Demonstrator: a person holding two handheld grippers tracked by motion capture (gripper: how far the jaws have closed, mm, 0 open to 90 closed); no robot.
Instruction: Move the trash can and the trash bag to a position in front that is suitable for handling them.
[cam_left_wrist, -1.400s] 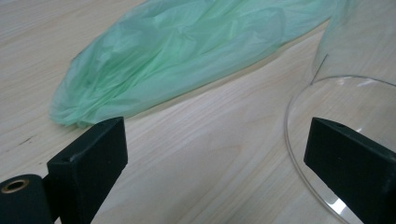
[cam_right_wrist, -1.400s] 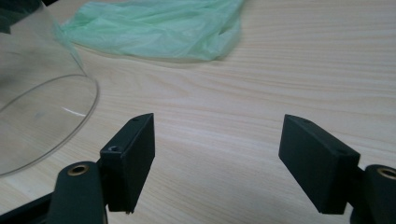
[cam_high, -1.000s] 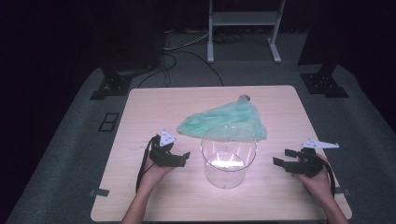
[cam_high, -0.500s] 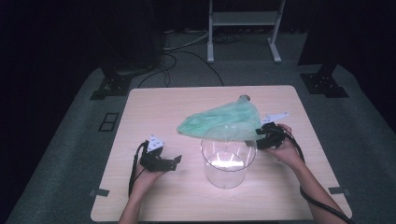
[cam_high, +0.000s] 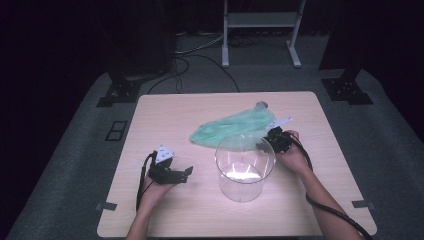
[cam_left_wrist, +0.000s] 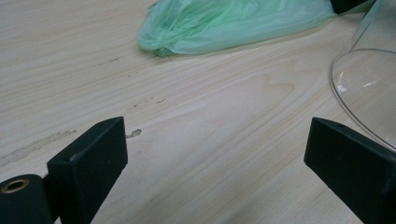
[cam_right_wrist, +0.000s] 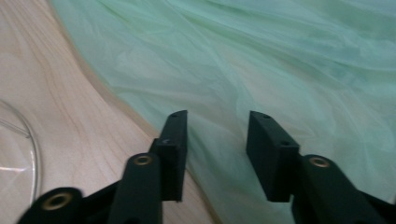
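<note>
While the right gripper (cam_high: 270, 141) comes down over the thin, crumpled pale-green plastic bag (cam_high: 232, 128) lying on the light wooden table (cam_high: 150, 115) just behind the clear round plastic container (cam_high: 245, 167), its jaws have just been closing and now stand partly apart, with the film beneath and between them but not yet visibly pinched. In the right gripper view the bag (cam_right_wrist: 261, 60) spreads across the table under the jaws, its near edge running close beside the left one. The left gripper (cam_high: 181, 173) waits low over bare wood, well to the left of the container, jaws wide apart and holding nothing. The likeliest slip is a pinch that catches only the top layer of the film, or none at all, so the bag slides or tears free on lifting. Pressing too low could scrape the jaw tips on the table. The right hand also works just beside the container rim; a careless pull toward the person could knock or tip the light vessel, and the far-off left gripper is poorly placed to steady it.
</note>
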